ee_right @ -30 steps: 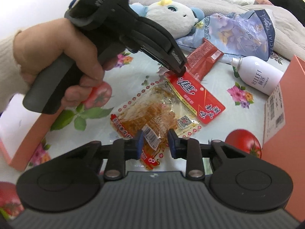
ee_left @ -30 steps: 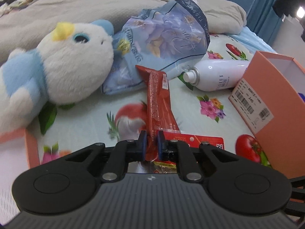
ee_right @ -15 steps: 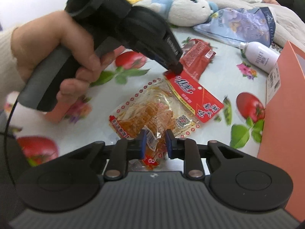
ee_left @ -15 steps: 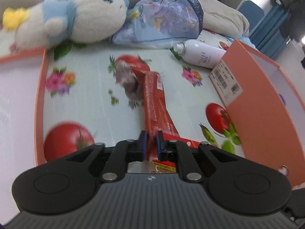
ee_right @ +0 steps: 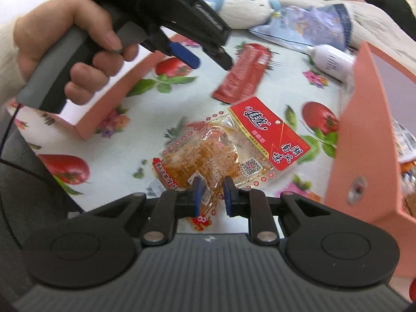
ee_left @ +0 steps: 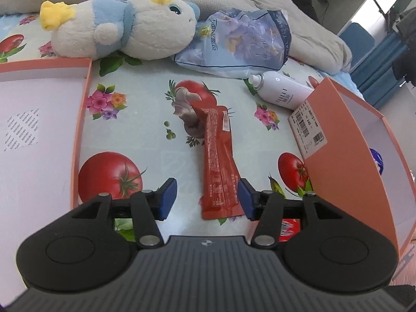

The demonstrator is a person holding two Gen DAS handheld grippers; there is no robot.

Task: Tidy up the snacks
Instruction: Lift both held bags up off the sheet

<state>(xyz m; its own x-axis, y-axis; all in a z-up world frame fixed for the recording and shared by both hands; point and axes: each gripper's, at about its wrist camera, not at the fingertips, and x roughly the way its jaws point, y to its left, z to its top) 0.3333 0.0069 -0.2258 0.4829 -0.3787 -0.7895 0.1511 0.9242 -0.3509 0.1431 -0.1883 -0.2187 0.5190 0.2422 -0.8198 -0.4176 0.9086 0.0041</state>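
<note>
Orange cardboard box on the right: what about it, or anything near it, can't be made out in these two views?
- Orange cardboard box, left wrist view: contents hidden by its near wall; only a blue scrap shows.
- Same box, right wrist view: cut off by the right edge; packets inside are blurred.
- Clear packet of orange snack, right wrist view: near end hidden behind the right gripper.

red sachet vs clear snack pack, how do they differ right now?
The red sachet is long, narrow and opaque; the snack pack is wider and mostly clear, with a red header.
The sachet lies free between the opening jaws of the left claw; the snack pack has its edge between the closing jaws of the right claw.
Both lie on the printed cloth, outside the pink box.
</note>
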